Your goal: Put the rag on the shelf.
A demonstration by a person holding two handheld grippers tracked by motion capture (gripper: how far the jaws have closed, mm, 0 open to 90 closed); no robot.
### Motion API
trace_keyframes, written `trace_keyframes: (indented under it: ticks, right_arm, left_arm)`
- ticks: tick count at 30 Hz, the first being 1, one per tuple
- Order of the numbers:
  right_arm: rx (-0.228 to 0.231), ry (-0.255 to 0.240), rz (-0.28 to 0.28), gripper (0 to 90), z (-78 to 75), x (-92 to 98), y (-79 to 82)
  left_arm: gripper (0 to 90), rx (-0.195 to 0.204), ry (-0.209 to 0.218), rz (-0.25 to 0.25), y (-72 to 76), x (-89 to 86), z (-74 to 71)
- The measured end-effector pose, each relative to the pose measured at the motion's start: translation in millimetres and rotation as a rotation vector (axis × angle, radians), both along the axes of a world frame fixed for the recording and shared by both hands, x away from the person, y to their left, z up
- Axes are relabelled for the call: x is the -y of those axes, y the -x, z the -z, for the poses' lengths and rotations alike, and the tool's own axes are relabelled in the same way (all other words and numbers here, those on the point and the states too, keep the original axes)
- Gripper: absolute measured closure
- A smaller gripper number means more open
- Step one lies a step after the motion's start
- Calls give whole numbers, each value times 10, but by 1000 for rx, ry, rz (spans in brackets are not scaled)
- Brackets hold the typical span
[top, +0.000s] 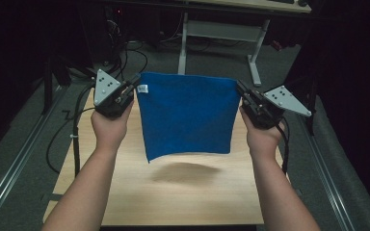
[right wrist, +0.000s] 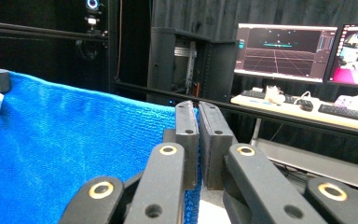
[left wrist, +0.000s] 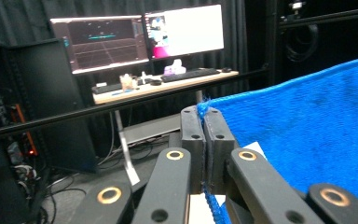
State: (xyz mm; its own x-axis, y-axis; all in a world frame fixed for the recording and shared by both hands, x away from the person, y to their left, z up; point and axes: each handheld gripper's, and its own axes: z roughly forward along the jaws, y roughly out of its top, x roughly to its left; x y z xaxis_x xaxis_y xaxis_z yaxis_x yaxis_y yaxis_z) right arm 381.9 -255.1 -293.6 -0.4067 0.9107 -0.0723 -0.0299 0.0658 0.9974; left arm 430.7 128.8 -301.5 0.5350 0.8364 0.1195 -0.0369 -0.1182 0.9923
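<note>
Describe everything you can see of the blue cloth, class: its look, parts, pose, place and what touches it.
The blue cloth looks like soft, napped terry or microfibre, roughly rectangular, with a small white tag at one top corner. It hangs spread out above the wooden table, apart from it, casting a shadow below. Its top edge is stretched nearly level; the bottom edge curls slightly. The left gripper and right gripper each pinch one top corner, jaws shut.

You have a bare wooden table (top: 183, 192) in front of you, pale and grained, with a soft shadow near its middle. Past its far edge stands a white-legged desk (top: 221, 31) on grey floor. In the gripper views you see two lit monitors (left wrist: 140, 37) side by side on a second desk (left wrist: 168, 86), with a keyboard (left wrist: 191, 74) before them, and black curtains behind.
</note>
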Motion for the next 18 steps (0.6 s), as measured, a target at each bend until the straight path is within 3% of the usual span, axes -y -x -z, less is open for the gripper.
trace_keyframes:
  ticks: [13, 18]
  right_arm:
    - [-27, 14, 34, 876, 33, -90, -433]
    - [-36, 31, 55, 876, -5, -88, -574]
  left_arm:
    - [889, 9, -8, -48, -429, -42, -44]
    - [888, 19, -48, -67, -543, 9, -113]
